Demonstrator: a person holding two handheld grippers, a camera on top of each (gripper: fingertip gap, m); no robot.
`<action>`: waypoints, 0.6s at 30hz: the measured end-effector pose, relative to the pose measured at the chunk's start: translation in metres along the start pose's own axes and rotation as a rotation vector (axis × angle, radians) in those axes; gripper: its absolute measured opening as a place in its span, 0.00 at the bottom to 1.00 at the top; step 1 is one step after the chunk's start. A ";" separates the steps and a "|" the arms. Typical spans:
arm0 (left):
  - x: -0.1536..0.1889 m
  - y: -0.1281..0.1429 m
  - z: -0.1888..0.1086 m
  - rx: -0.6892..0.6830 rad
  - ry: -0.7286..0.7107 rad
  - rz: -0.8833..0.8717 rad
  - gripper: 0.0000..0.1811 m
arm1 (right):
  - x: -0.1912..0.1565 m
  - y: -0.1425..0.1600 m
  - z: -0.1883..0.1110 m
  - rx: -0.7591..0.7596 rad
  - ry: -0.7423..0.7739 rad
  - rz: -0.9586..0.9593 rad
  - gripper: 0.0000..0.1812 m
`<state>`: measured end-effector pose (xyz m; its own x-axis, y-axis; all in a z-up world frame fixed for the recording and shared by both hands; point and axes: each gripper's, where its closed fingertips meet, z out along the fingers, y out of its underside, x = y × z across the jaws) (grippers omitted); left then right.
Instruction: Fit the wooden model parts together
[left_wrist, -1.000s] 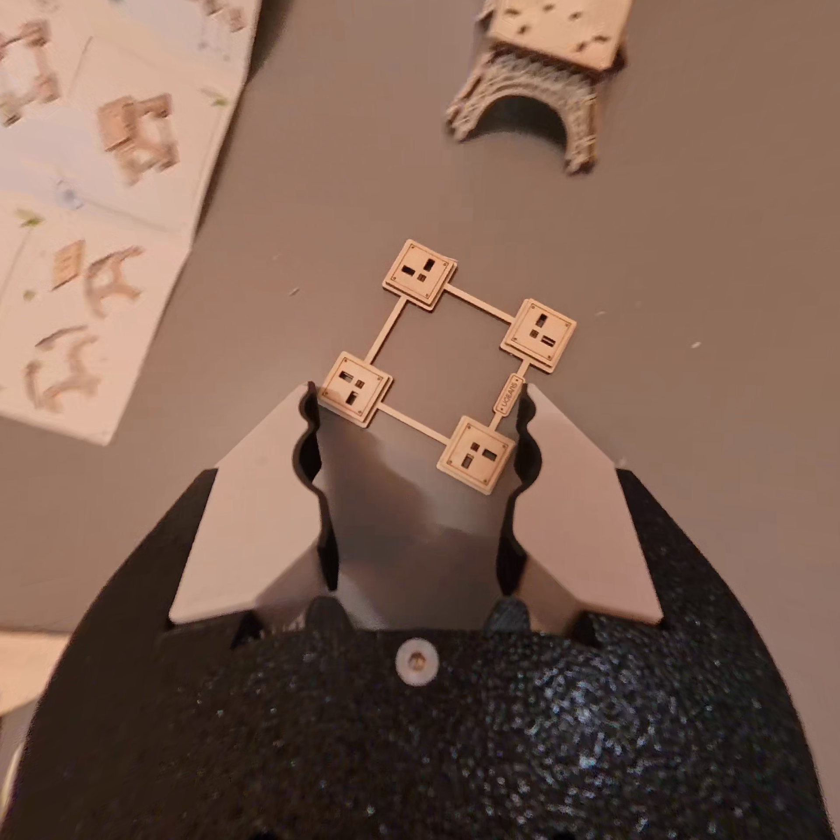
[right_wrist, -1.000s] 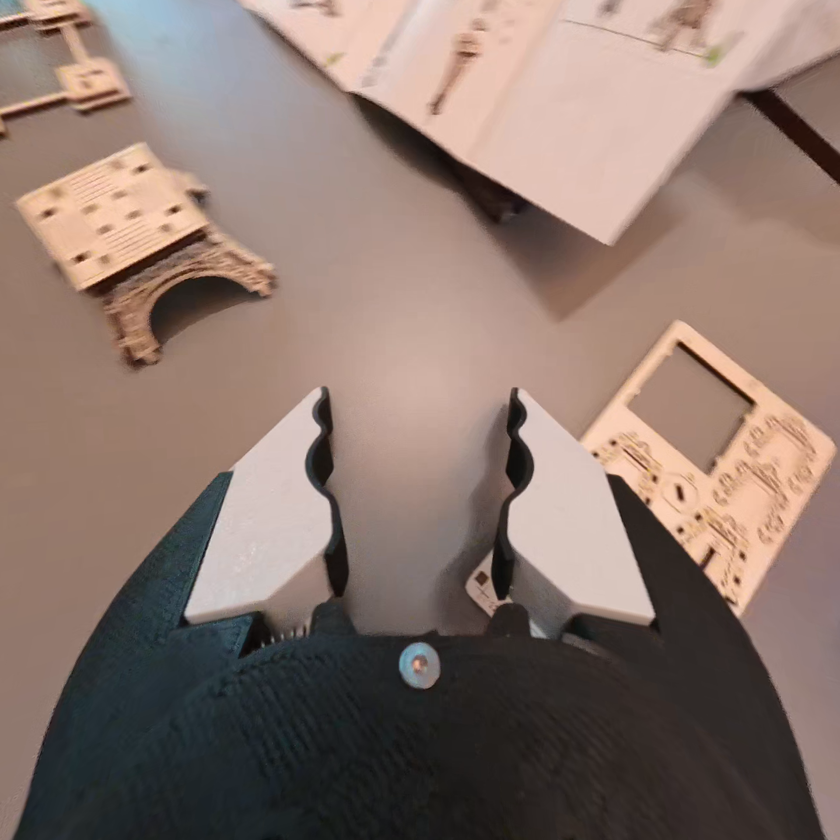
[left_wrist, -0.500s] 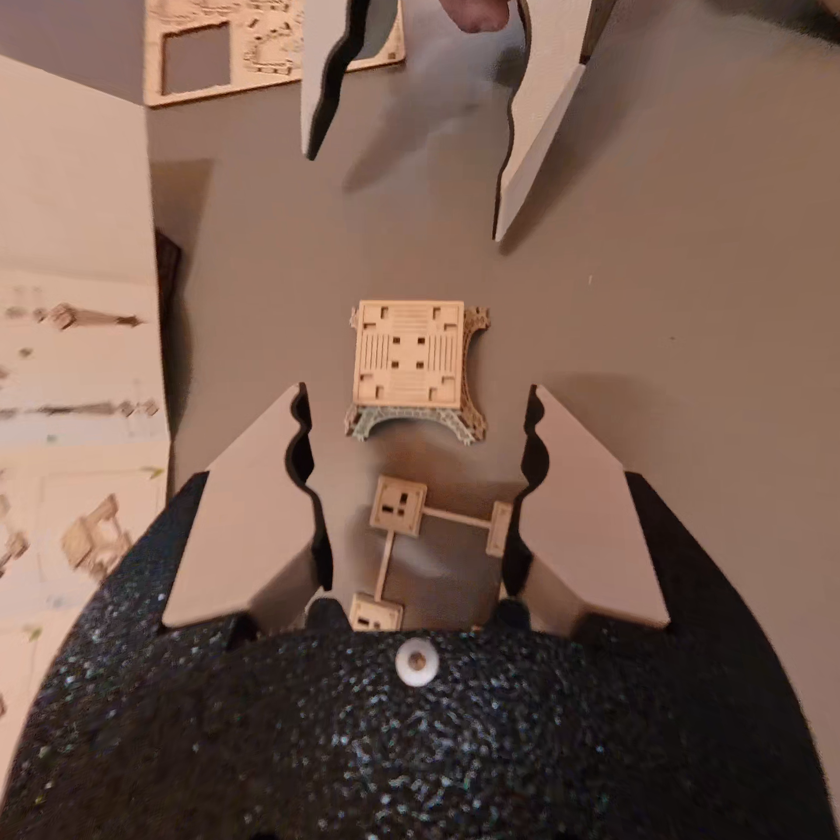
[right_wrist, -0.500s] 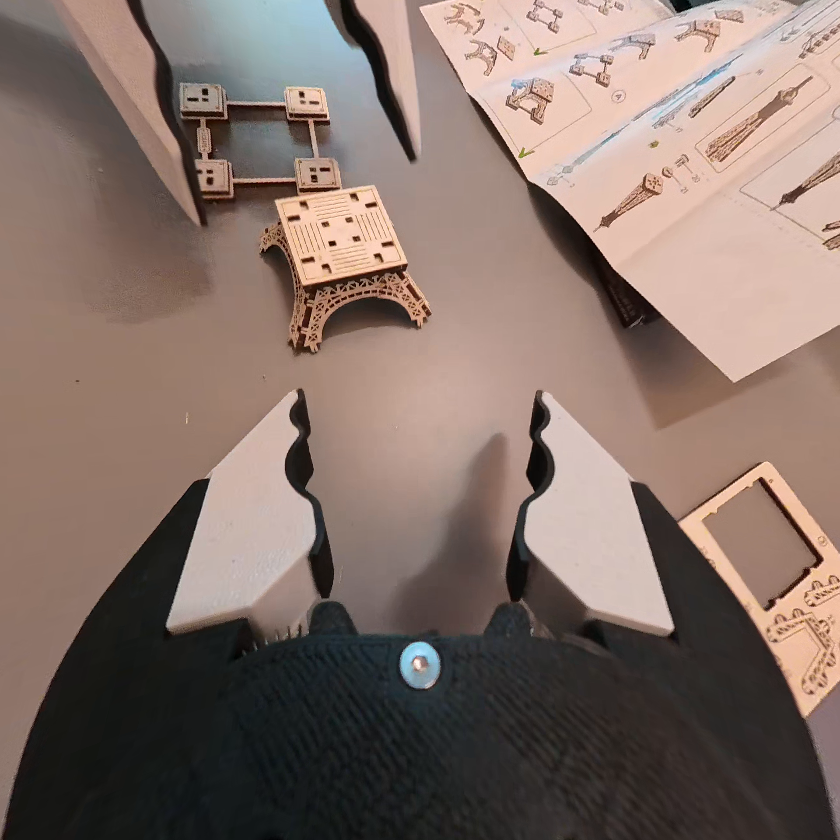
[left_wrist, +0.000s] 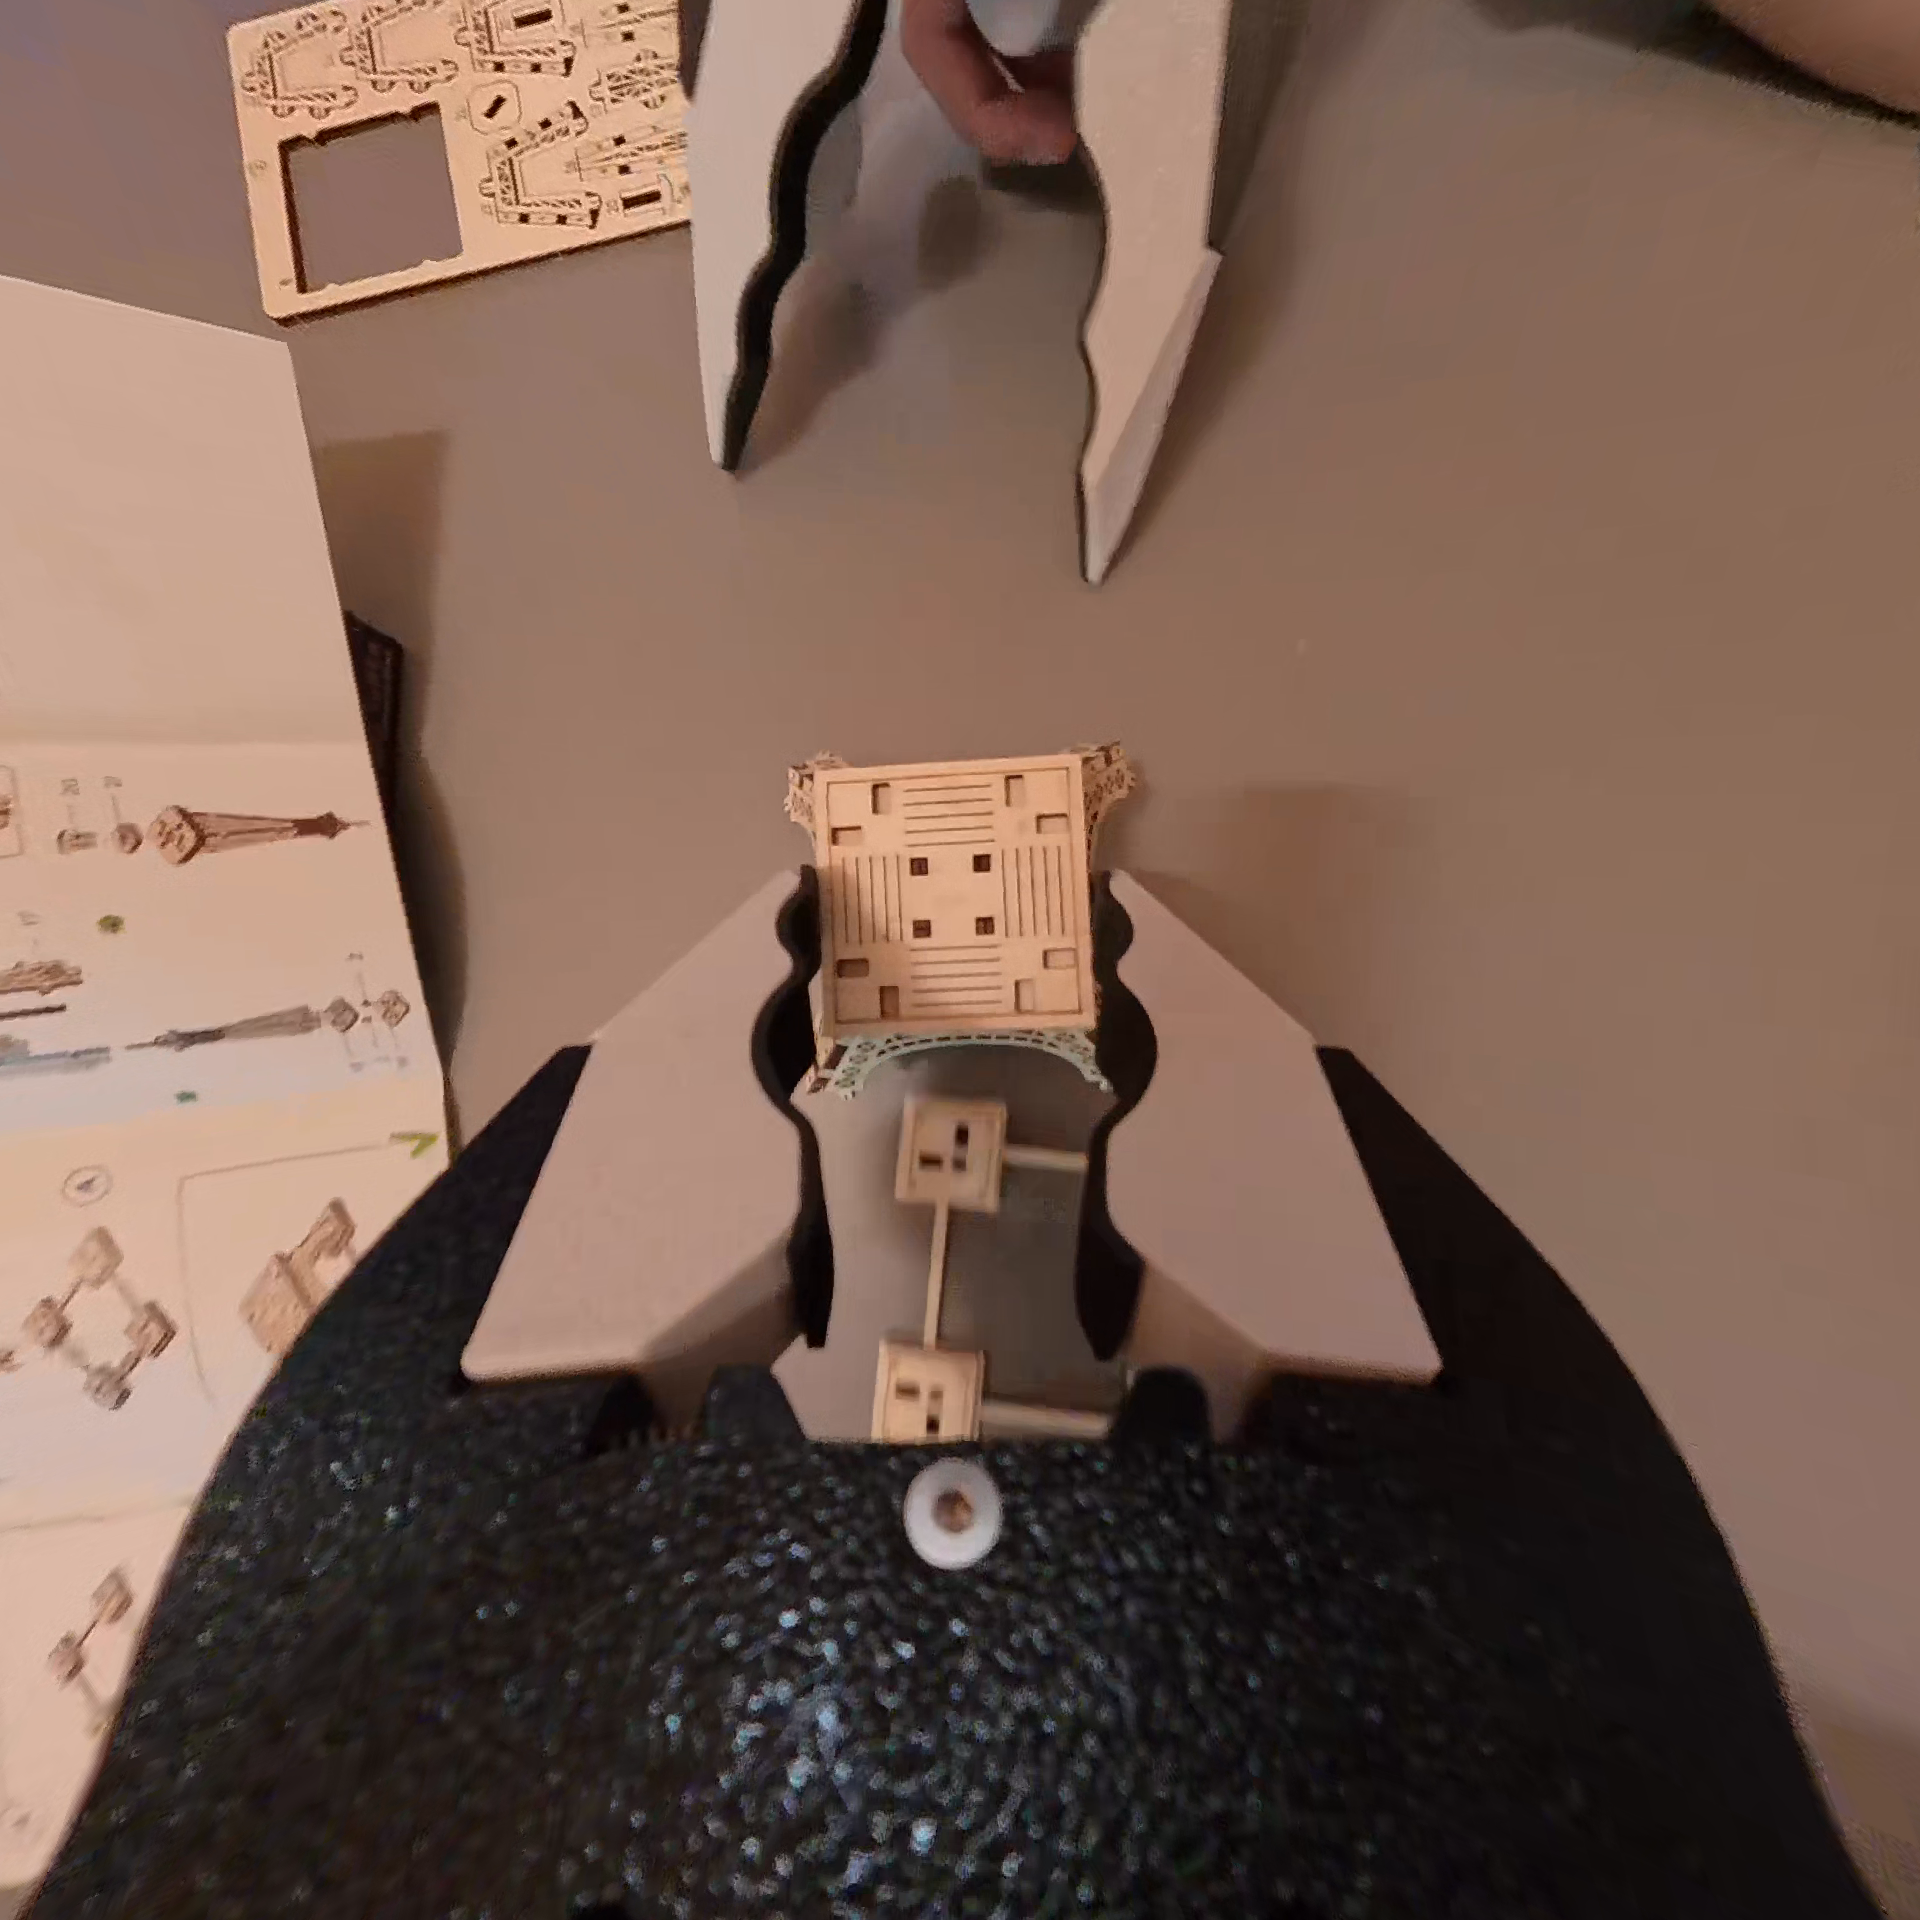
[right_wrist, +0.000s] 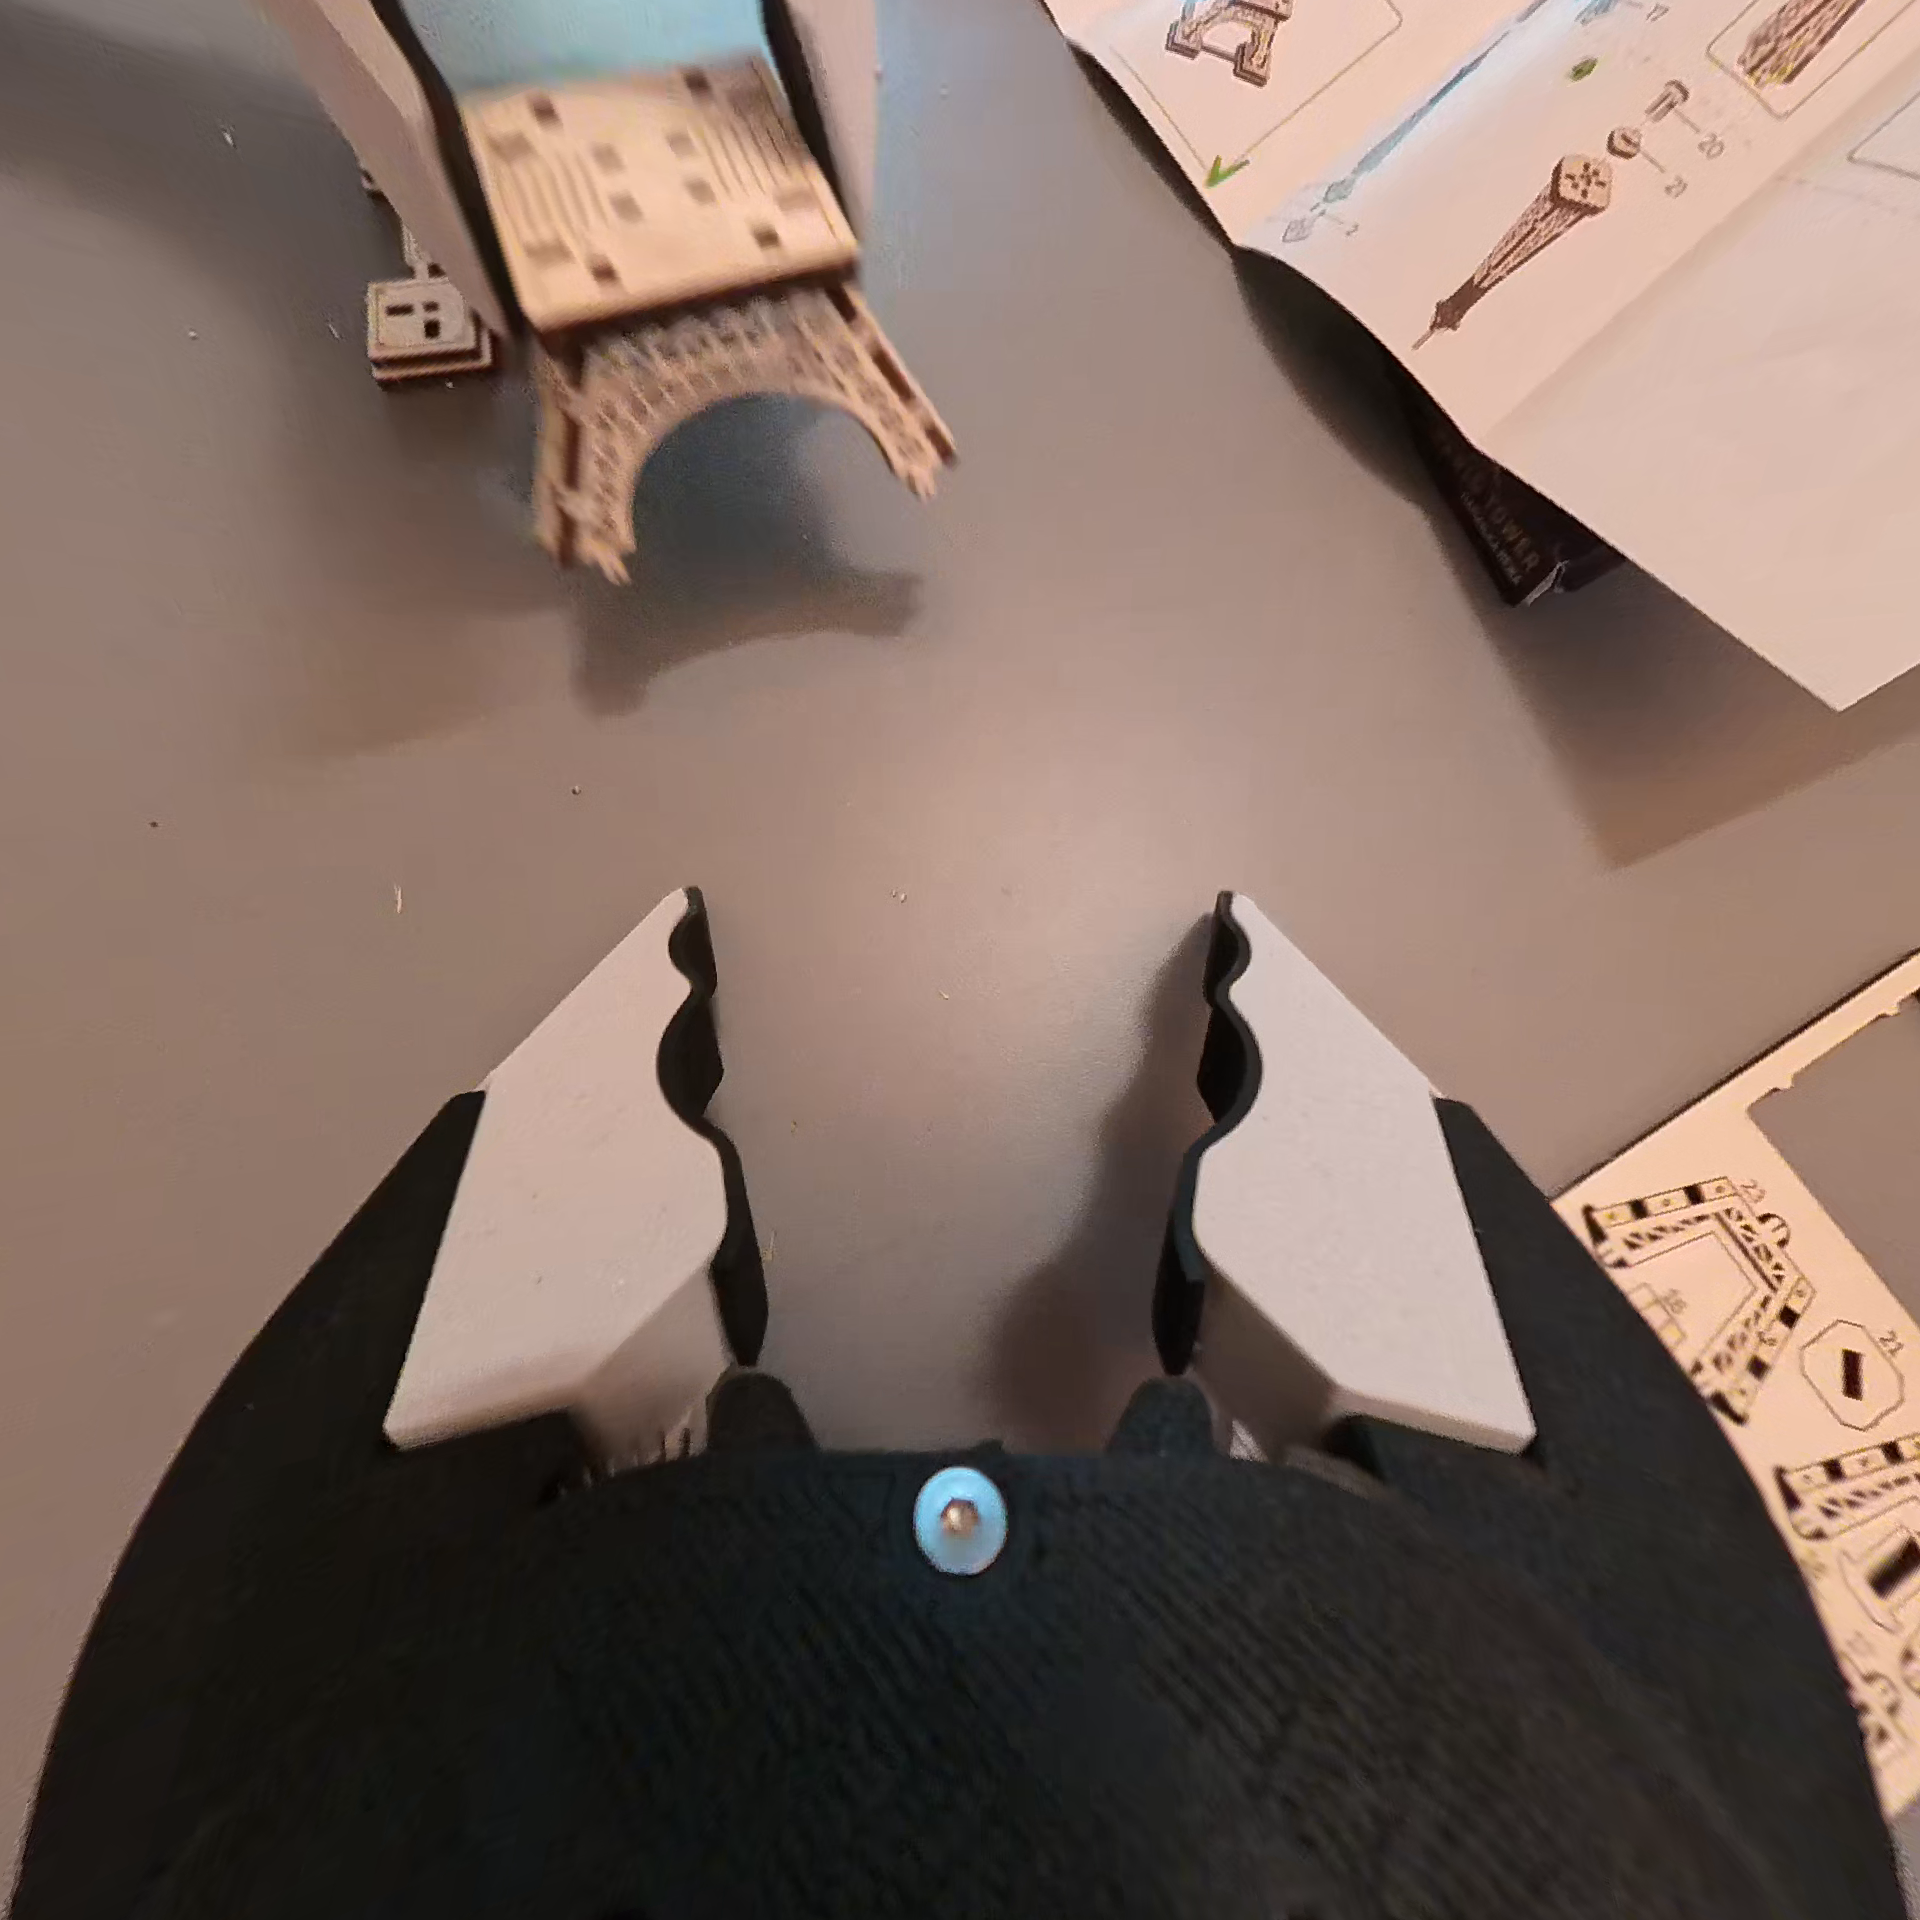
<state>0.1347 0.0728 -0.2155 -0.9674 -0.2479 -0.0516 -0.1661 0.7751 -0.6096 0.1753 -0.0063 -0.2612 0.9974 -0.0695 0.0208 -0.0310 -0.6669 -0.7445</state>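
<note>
Left hand-held gripper (left_wrist: 951, 894) closed around tower base (left_wrist: 954, 914); right hand-held gripper (right_wrist: 958, 899) wide open, empty.

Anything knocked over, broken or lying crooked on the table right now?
Nothing stands out. The arched tower base stands upright between the left gripper's fingers, and the four-pad frame lies flat beside it.

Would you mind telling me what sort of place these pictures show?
Probably a hobby or craft tabletop set up for a wooden model kit. On the grey table lie an unfolded instruction sheet, a laser-cut wooden parts sheet and a part-built arched tower base.
</note>
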 end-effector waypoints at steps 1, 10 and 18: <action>0.003 0.005 -0.010 -0.008 0.004 0.023 0.28 | 0.001 0.000 0.000 -0.004 -0.003 0.011 0.52; 0.032 0.073 -0.048 -0.070 0.029 0.055 0.27 | 0.001 0.001 0.001 -0.007 -0.006 0.021 0.53; 0.024 0.082 -0.041 -0.058 0.012 0.129 0.27 | 0.001 0.001 0.001 -0.007 -0.007 0.022 0.53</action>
<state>0.0894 0.1546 -0.2341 -0.9835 -0.1375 -0.1173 -0.0506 0.8323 -0.5520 0.1766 -0.0061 -0.2624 0.9968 -0.0794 0.0002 -0.0532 -0.6702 -0.7402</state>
